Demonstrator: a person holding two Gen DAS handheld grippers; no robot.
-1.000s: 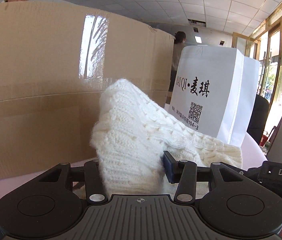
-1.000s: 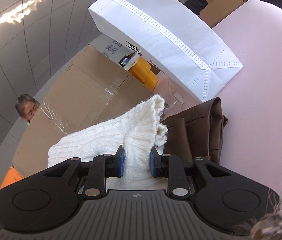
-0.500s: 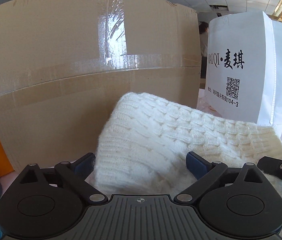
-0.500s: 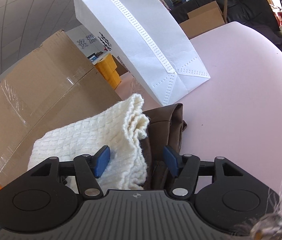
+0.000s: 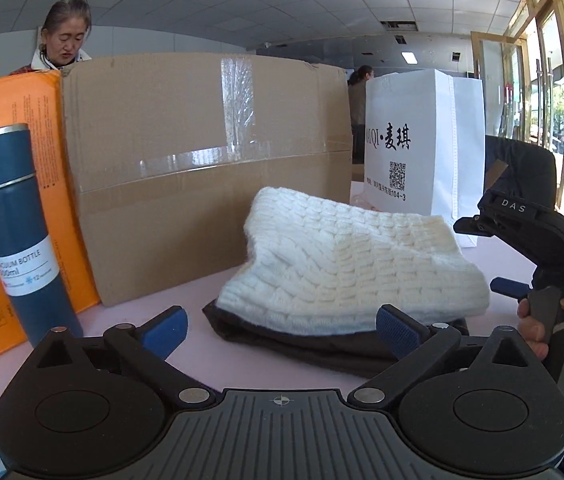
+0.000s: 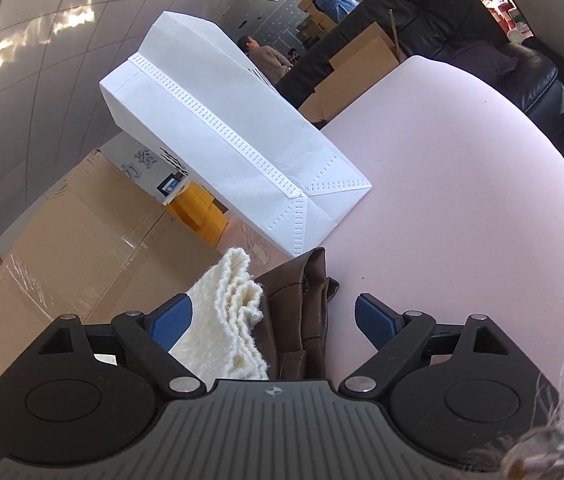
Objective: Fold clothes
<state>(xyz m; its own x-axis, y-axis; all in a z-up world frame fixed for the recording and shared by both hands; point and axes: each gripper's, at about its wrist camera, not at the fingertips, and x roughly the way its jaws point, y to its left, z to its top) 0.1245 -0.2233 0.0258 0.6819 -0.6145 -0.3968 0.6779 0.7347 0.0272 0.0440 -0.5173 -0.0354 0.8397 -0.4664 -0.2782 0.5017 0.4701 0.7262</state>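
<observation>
Left gripper [image 5: 282, 326]: jaws spread, gripping nothing; right gripper [image 6: 273, 320] likewise spread. White sweater [image 5: 346, 264]: folded, lying on a brown garment [image 5: 322, 340] (also folded), in front of the cardboard box [image 5: 201, 168] on the table [image 6: 462, 200].

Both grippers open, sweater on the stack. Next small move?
Probably pull both back. The sweater lies folded on the brown garment, and the left gripper and right gripper are open and hold nothing. It sits a bit humped, so a light press might help first.
</observation>
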